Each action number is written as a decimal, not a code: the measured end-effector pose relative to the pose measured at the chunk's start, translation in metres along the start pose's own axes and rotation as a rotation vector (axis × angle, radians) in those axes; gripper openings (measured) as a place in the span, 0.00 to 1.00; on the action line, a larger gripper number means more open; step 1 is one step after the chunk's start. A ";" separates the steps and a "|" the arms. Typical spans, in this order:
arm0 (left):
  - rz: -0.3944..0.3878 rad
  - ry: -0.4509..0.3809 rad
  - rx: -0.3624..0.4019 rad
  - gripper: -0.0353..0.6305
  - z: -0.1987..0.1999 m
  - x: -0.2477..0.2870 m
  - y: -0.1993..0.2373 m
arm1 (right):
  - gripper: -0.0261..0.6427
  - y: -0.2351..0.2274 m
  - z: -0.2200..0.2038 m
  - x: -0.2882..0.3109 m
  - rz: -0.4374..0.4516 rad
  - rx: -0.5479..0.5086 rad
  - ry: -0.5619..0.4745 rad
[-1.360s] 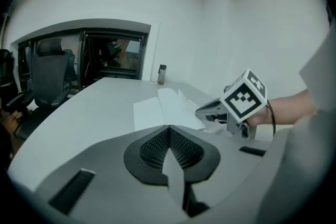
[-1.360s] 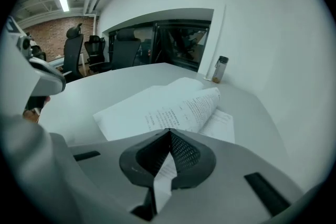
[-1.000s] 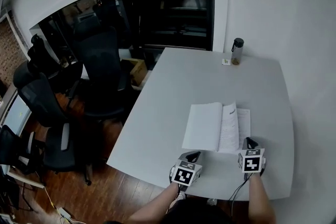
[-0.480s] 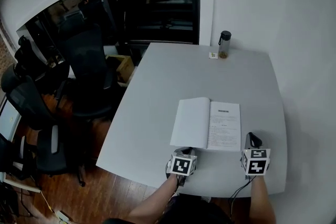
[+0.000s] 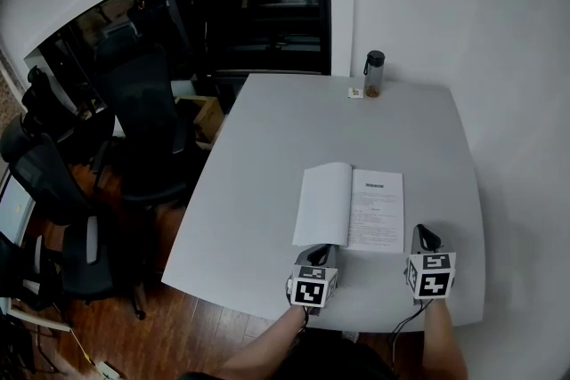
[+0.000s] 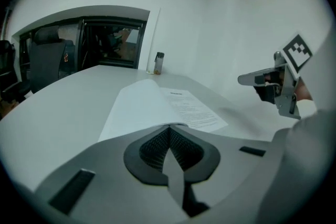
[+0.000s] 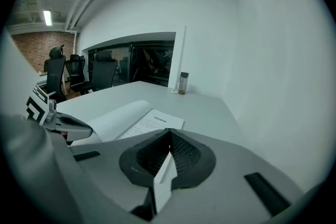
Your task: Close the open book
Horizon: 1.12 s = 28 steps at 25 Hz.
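The open book [image 5: 347,207] lies flat on the grey table [image 5: 258,191], a blank page on its left half and a printed page on its right. My left gripper [image 5: 326,254] is shut, its tips at the near edge of the blank page; the frames do not show whether they touch it. My right gripper [image 5: 421,233] is shut and empty, just off the book's near right corner. In the left gripper view the book [image 6: 157,105] spreads just beyond the closed jaws [image 6: 169,128]. The right gripper view has the book [image 7: 142,118] ahead to the left.
A dark-capped bottle [image 5: 373,74] and a small card [image 5: 355,92] stand at the table's far edge. Office chairs [image 5: 134,102] crowd the floor to the left. A white wall runs close along the table's right side.
A page that stood upright over the book's right half a second ago now lies flat. My left gripper has shifted right to the book's near edge. The right gripper rose slightly.
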<state>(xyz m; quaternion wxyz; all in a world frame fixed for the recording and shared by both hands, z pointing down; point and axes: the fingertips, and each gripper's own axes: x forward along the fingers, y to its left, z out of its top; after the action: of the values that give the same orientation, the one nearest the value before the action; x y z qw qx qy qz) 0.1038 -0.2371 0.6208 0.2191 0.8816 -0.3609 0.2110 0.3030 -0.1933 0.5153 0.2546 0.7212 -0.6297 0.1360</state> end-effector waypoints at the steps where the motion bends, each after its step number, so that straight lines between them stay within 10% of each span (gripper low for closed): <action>1: -0.013 -0.017 0.010 0.06 0.005 -0.001 -0.006 | 0.05 0.000 0.000 -0.001 0.002 0.001 -0.002; 19: -0.092 -0.038 0.120 0.06 0.021 0.024 -0.080 | 0.05 -0.036 -0.013 -0.034 0.023 0.019 -0.036; 28: -0.011 -0.139 0.112 0.06 0.066 -0.018 -0.094 | 0.05 -0.017 0.015 -0.041 0.239 0.034 -0.183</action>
<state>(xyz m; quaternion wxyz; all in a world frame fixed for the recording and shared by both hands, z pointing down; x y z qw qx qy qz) 0.1742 -0.2027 0.5350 0.1449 0.9070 -0.3580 0.1679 0.3103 -0.1657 0.4780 0.1660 0.6548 -0.7291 0.1097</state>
